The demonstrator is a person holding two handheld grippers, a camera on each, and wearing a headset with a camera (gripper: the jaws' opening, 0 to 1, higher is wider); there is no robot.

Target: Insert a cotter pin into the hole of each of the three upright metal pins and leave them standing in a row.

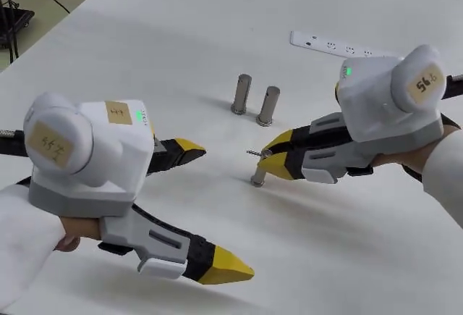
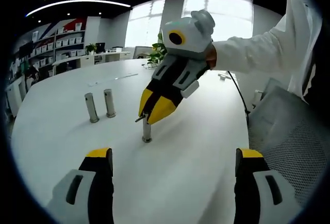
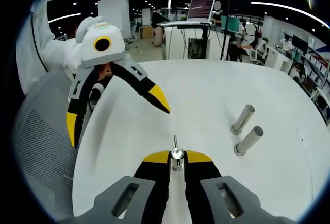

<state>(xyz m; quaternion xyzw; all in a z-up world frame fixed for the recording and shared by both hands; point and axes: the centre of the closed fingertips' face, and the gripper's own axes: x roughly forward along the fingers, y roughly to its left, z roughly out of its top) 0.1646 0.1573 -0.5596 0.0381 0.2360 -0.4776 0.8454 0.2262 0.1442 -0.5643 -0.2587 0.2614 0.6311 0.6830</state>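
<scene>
Pushing cotter pin (image 1: 255,153) through hole of nearest metal pin (image 1: 258,177), middle of desk (image 1: 166,32), before two other metal pins (image 1: 241,94) | clamping it in right gripper (image 1: 269,161) | hovering left gripper (image 1: 223,210), jaws wide apart | likely needing: holding push level, avoiding tipping pin.

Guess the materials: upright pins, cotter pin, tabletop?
Upright pins: likely steel, grey satin sheen with bright streaks. Cotter pin, held by the right gripper: thin grey wire, probably metal; too small to confirm. Tabletop: smooth matte white, perhaps laminate; no grain.
</scene>
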